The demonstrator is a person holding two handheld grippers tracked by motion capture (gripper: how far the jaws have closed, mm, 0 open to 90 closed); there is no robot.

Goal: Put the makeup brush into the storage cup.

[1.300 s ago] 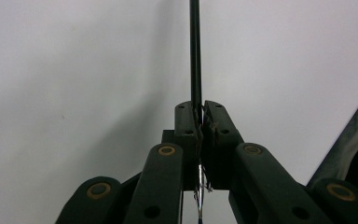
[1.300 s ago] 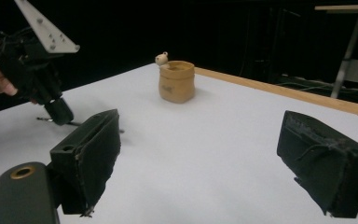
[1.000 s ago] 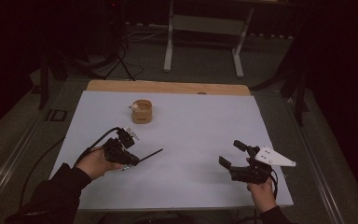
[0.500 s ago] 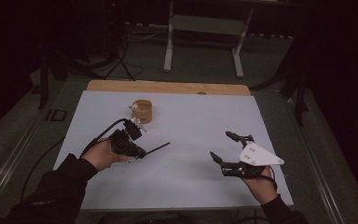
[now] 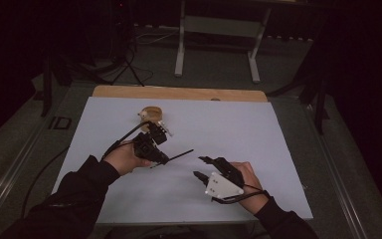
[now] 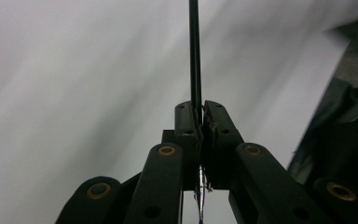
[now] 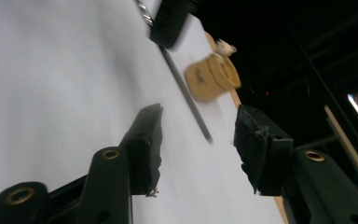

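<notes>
A thin black rod sticks out of my left gripper, whose jaws are shut on it near the middle of the white table sheet. In the left gripper view the rod runs straight up from the closed left gripper. My right gripper is open, just right of the rod's free tip and not touching it. In the right gripper view the rod lies beyond the gap of the open right gripper. A small round wooden piece sits behind the left hand.
The wooden piece has a small white item on top. A wooden board edge runs along the far side of the sheet. Cables trail from both grippers toward the near edge. A metal stand is on the floor beyond.
My right gripper has swung left across the sheet toward the rod's tip. The left gripper, still holding the rod, has shifted right and slightly farther from the near edge.
</notes>
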